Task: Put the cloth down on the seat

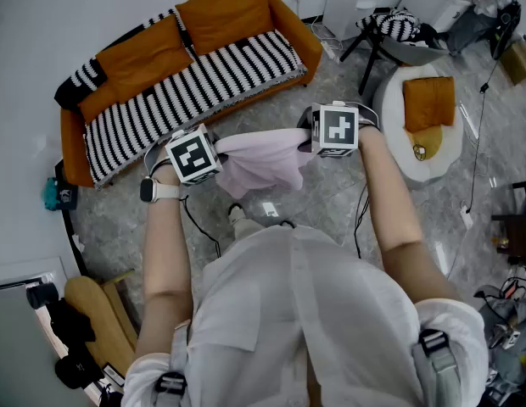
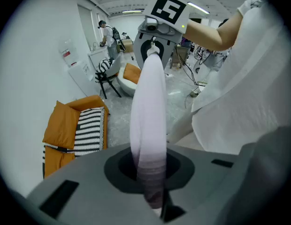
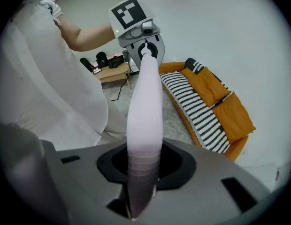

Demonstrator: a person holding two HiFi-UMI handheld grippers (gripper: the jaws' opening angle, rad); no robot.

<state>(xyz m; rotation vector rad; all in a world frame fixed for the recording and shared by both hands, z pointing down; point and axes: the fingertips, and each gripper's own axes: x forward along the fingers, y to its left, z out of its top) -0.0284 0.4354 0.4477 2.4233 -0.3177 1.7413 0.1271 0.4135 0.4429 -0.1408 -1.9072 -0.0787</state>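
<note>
A pale pink cloth (image 1: 265,158) hangs stretched between my two grippers, sagging in the middle, above the floor in front of the sofa. My left gripper (image 1: 219,147) is shut on its left end, and the fabric runs out of those jaws (image 2: 154,204) as a taut band (image 2: 148,102). My right gripper (image 1: 306,139) is shut on the other end (image 3: 144,111), pinched at the jaws (image 3: 136,204). The seat is an orange sofa with a black-and-white striped cover (image 1: 195,83), just beyond the cloth; it also shows in both gripper views (image 2: 87,130) (image 3: 197,107).
Right of the sofa stands a round white pouf (image 1: 397,125) with an orange cushion on it. Behind it is a black-legged chair (image 1: 388,29) with a striped cushion. Cables trail over the stone floor (image 1: 475,176). A wooden board (image 1: 93,312) lies at lower left.
</note>
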